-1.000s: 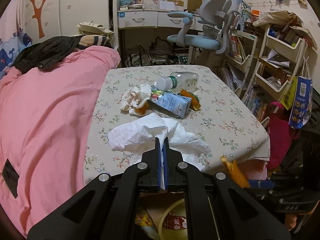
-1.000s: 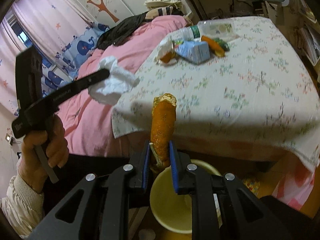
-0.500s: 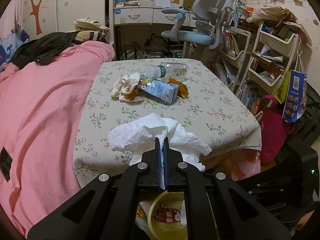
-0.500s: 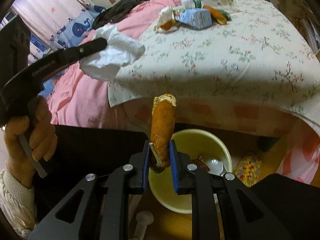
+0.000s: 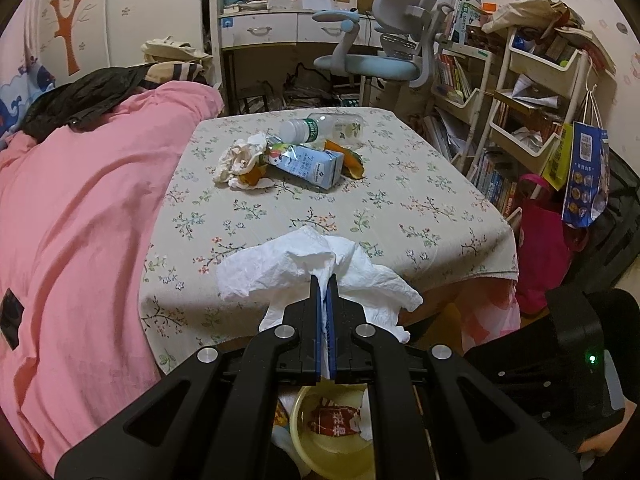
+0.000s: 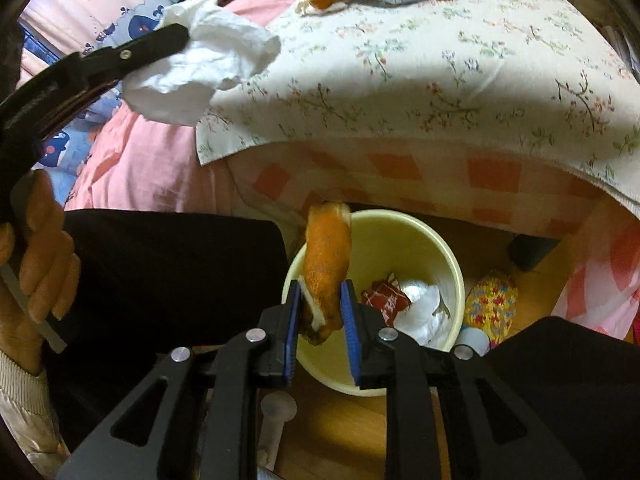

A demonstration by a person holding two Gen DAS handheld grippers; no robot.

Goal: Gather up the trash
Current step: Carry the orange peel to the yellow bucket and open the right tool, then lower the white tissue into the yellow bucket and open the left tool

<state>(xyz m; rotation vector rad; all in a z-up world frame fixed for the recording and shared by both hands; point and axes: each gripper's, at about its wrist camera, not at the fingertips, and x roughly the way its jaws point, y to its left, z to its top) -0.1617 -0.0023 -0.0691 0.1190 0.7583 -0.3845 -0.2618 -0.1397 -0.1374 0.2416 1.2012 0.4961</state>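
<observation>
My left gripper [image 5: 324, 282] is shut on a crumpled white tissue [image 5: 280, 268] held above the near edge of the floral-cloth table [image 5: 408, 216]. From the right wrist view that gripper [image 6: 176, 36] and the tissue [image 6: 200, 68] hang at the upper left. My right gripper [image 6: 320, 294] points down over a yellow bin [image 6: 454, 268] on the floor. Its jaws are opening, with a strip of orange peel [image 6: 326, 248] still between the pads. The bin holds a red wrapper [image 6: 386, 300] and white paper. Further back on the table lie a milk carton [image 5: 314, 164], a plastic bottle [image 5: 320, 128], a soiled tissue [image 5: 236, 160] and peel [image 5: 352, 158].
A pink quilt [image 5: 80, 220] covers the bed left of the table. An office chair [image 5: 384, 56], shelves [image 5: 532, 92] and hanging bags [image 5: 584, 184] crowd the right. A knitted slipper [image 6: 492, 304] lies beside the bin. A person's dark-clad leg [image 6: 160, 272] sits left of it.
Both grippers have sunk and drawn back from the table. The right one has tilted down, so the peel now hangs over the bin's mouth. Its jaws have parted slightly.
</observation>
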